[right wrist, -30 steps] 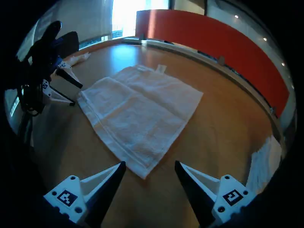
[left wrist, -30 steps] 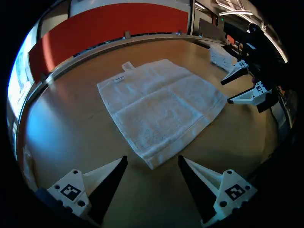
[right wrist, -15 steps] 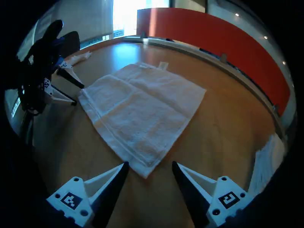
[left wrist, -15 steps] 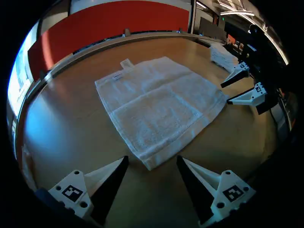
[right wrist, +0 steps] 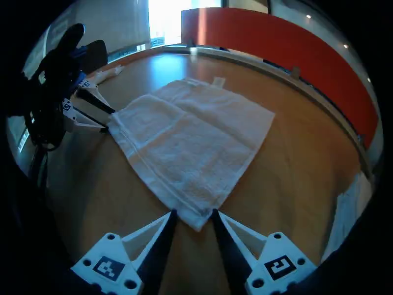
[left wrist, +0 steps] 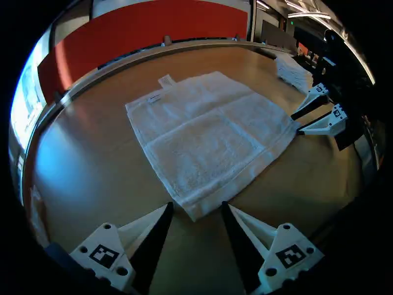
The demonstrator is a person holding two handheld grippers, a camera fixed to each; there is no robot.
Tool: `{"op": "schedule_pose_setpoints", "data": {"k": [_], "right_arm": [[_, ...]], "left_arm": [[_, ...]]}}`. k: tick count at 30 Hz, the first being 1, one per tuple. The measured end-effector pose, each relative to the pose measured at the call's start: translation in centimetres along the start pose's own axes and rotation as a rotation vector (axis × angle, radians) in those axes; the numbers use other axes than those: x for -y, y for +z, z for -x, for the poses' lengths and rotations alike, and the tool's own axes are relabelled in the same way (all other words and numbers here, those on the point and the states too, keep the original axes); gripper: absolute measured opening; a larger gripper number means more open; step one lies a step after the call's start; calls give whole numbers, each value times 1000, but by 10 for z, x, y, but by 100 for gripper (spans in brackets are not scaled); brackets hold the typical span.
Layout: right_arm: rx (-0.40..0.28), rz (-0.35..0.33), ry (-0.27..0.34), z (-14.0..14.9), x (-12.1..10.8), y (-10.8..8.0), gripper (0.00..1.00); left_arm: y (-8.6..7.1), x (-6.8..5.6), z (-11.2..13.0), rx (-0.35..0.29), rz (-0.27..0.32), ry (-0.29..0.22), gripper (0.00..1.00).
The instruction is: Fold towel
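Observation:
A white towel point(left wrist: 211, 137) point(right wrist: 196, 142), folded once, lies flat on the wooden table point(left wrist: 88, 162) with its label tags at the far edge. My left gripper point(left wrist: 196, 204) is low at one near corner, and that corner lies between its two fingers, which stand narrowed but apart. My right gripper point(right wrist: 193, 212) straddles the neighbouring corner the same way, its gap narrower still and its fingers close beside the cloth. Each gripper appears in the other's view: the right gripper point(left wrist: 296, 125) at the towel's right corner, the left gripper point(right wrist: 109, 121) at its left corner.
A stack of white cloths point(left wrist: 292, 71) point(right wrist: 349, 211) sits near the table's edge beyond the right gripper. A red wall panel point(left wrist: 147, 29) point(right wrist: 294, 44) runs behind the table's far rim. Another pale cloth point(right wrist: 105, 74) lies far off by the window side.
Both grippers have moved forward and down onto the towel's near corners, and both pairs of fingers have narrowed, the right more than the left. The towel has not shifted.

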State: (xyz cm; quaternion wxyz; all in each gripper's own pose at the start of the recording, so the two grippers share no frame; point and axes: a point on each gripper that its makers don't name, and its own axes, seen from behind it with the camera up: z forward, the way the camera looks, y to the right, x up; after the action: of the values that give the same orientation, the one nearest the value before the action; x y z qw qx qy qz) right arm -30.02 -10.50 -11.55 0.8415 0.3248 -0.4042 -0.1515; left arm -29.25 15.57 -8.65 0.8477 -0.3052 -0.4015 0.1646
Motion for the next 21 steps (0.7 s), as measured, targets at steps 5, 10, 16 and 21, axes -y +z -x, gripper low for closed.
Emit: {"op": "schedule_pose_setpoints", "data": {"k": [5, 10, 16, 21], "right_arm": [[3, 2, 7, 0, 0, 0, 42], [6, 4, 8, -1, 1, 0, 24], [4, 8, 9, -2, 2, 0, 16], [-3, 5, 15, -4, 5, -1, 12]], "left_arm": [[1, -3, 0, 2, -1, -2, 57], [1, -1, -1, 5, -11, -16, 51], [2, 0, -1, 8, -26, -32, 21], [1, -2, -2, 12, -28, -46, 12]]}}
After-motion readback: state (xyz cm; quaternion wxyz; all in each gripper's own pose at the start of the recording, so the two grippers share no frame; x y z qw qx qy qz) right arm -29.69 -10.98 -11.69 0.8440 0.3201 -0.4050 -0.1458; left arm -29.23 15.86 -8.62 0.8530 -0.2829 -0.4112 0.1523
